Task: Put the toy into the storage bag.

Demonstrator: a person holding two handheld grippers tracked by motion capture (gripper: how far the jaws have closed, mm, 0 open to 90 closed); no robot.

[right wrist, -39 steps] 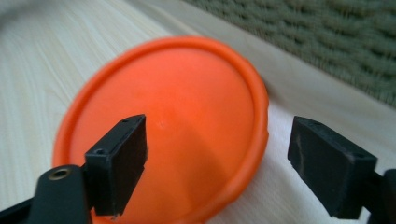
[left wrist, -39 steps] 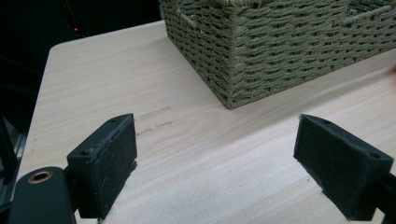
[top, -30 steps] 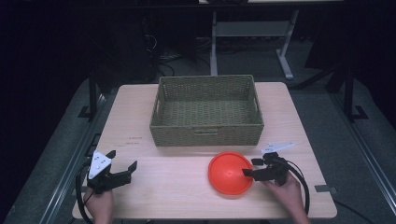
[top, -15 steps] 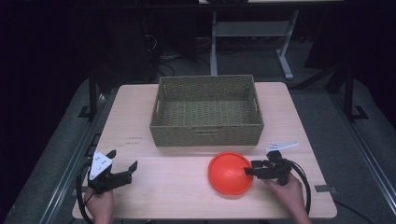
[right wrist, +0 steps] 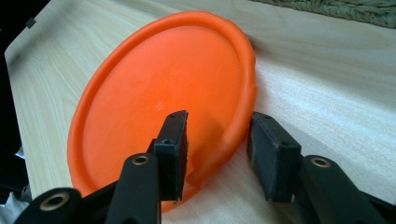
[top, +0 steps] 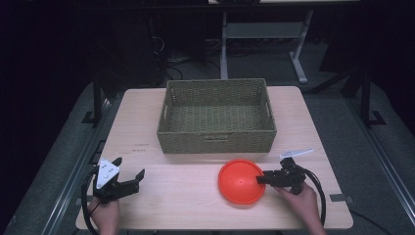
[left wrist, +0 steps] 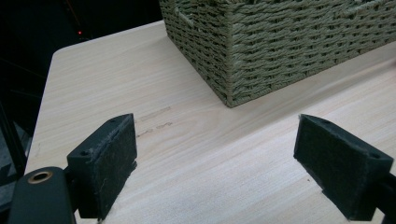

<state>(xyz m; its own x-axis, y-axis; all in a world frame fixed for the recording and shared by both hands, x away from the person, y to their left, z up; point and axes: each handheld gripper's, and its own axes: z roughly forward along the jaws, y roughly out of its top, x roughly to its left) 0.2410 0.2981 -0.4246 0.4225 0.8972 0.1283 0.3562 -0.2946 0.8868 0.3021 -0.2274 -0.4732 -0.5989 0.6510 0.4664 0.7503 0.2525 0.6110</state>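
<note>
The right gripper (top: 263,179) has crept in over the last second and now straddles the near rim of the orange plate (top: 241,181), one jaw over its inner face, the other outside; the jaws look partly open, perhaps not yet pinching. The woven basket (top: 217,116) sits beyond it. The left gripper (top: 131,177) is unmoved, jaws wide apart, empty over the table (left wrist: 196,154).

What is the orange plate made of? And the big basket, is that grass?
The orange plate looks like plastic: one even colour, smooth, slightly shiny, with a moulded rim. The basket looks woven from twisted cord, maybe seagrass or paper rope; the plaited strands show, but which fibre is unclear.
</note>
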